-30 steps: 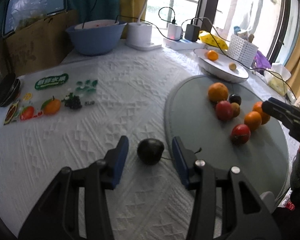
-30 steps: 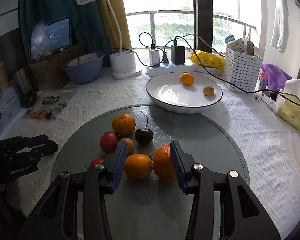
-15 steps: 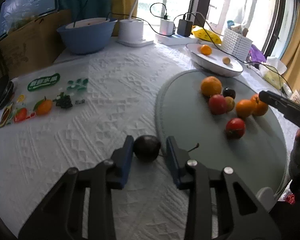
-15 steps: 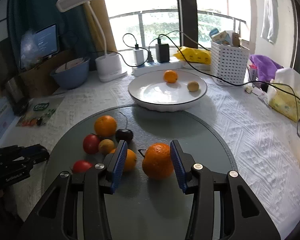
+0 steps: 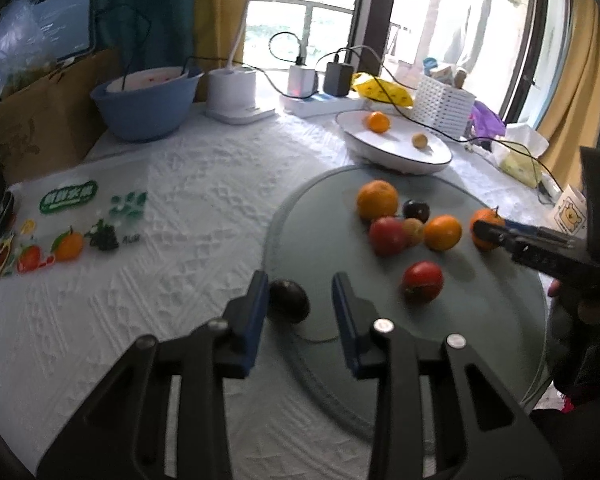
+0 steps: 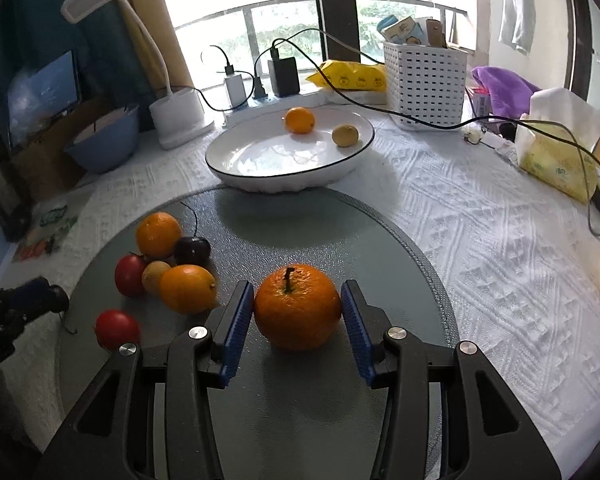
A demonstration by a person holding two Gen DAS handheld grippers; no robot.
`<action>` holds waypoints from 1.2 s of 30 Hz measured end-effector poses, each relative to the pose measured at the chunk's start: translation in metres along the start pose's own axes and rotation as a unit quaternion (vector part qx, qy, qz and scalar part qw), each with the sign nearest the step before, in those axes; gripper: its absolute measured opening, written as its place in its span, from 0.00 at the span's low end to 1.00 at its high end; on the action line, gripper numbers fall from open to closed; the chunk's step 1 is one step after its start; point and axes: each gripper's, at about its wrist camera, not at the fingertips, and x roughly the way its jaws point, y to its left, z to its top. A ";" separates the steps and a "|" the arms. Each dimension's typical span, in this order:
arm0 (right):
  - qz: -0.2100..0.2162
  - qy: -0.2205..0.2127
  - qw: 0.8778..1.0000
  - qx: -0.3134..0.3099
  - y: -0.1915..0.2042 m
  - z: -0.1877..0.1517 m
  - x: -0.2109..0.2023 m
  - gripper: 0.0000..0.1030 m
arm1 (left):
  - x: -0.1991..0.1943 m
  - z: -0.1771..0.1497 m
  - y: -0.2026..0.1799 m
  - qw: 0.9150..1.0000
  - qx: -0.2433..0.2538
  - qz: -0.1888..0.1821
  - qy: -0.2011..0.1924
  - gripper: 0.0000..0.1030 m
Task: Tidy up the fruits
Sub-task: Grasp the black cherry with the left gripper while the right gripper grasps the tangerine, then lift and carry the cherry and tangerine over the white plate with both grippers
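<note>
Blue-padded, the right claw (image 6: 298,312) pinches a stemmed orange (image 6: 297,306) between its fingers above the grey round mat (image 6: 380,248). Left of it huddle more fruits (image 6: 168,264); ahead sits a white plate (image 6: 260,160) holding two small fruits. The left claw (image 5: 300,304) is spread, a dark plum (image 5: 289,301) against its left finger at the mat's edge on the white bench (image 5: 180,200).

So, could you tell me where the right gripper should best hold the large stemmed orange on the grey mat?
Grip the large stemmed orange across its widest middle, coming level from the near side. It sits stem-up on the grey round mat, so its rounded flanks face the right gripper's blue pads, which already bracket it.
</note>
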 end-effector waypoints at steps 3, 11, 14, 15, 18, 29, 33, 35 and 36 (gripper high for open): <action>-0.001 0.020 1.000 -0.005 0.001 -0.001 0.008 0.47 | 0.001 0.002 -0.005 1.000 0.006 -0.001 0.000 0.33; 0.025 0.015 1.000 -0.001 -0.003 -0.002 0.008 0.46 | 0.003 0.004 -0.011 1.000 0.007 -0.012 0.002 0.33; 0.035 0.010 0.999 -0.009 -0.001 -0.002 0.005 0.46 | 0.000 0.007 -0.018 1.000 0.014 -0.023 -0.006 0.33; 0.036 0.007 0.999 -0.009 0.001 -0.001 0.005 0.46 | 0.000 0.008 -0.020 1.000 0.016 -0.025 -0.008 0.33; 0.045 -0.001 0.999 -0.005 -0.001 -0.001 0.002 0.46 | -0.004 0.011 -0.027 0.999 0.024 -0.035 -0.013 0.33; 0.081 -0.015 0.997 -0.009 -0.002 0.006 -0.004 0.46 | -0.010 0.030 -0.046 0.998 0.038 -0.046 -0.030 0.33; 0.081 -0.024 0.996 -0.010 -0.005 0.011 -0.007 0.46 | -0.008 0.029 -0.043 0.999 0.035 -0.031 -0.025 0.33; 0.082 -0.026 0.996 -0.009 -0.007 0.013 -0.007 0.46 | -0.003 0.028 -0.036 0.999 0.028 -0.015 -0.020 0.33; 0.082 -0.025 0.996 -0.009 -0.008 0.013 -0.007 0.46 | -0.001 0.028 -0.031 1.000 0.024 -0.007 -0.019 0.33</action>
